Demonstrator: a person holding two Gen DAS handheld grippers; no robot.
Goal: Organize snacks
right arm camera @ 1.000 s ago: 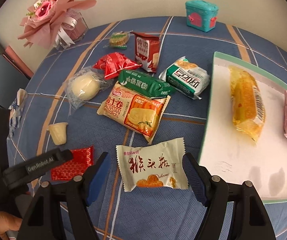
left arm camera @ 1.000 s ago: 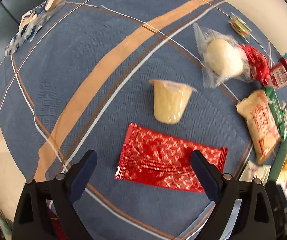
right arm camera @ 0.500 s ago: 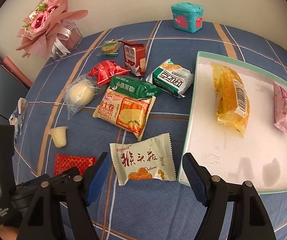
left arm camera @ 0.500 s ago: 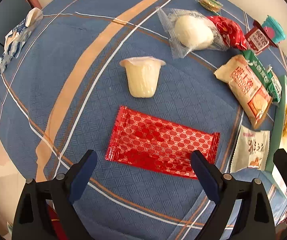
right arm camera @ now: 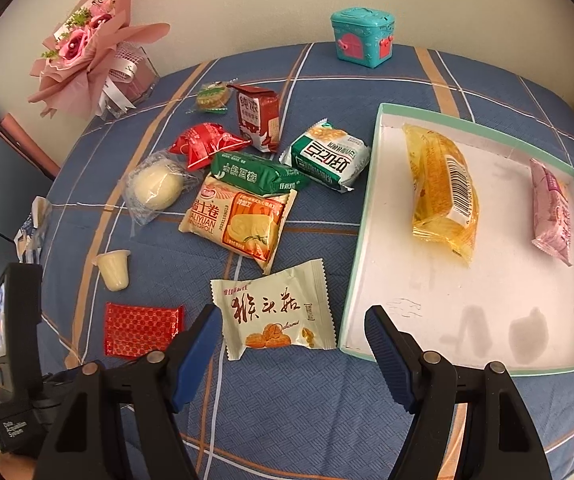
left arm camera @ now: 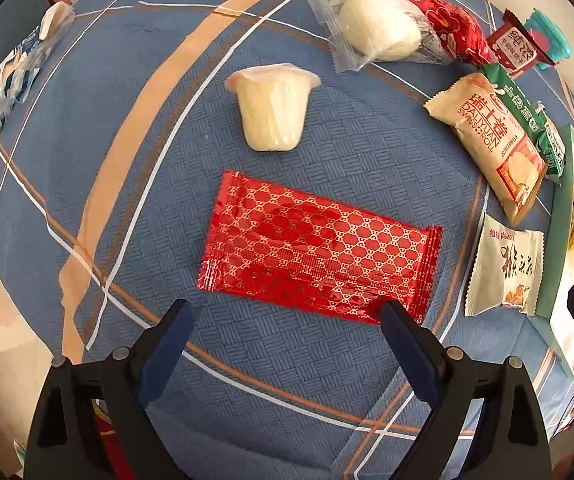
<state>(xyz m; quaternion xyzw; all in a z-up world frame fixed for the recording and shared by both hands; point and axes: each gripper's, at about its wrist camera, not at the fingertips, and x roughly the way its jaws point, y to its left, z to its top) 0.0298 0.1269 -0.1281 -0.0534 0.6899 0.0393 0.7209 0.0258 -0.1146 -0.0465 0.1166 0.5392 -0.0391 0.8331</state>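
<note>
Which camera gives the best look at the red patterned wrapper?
The left wrist view: the red wrapper lies flat, large and central just beyond the open left tongs. The right wrist view shows it small, low left, partly hidden.

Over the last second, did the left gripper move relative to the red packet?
Yes. The left gripper backed away: its right finger, earlier over the red packet, now sits at the packet's near edge.

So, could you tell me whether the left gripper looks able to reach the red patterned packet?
Probably yes: the left gripper is open just short of the red patterned packet, which lies flat with nothing between.
</note>
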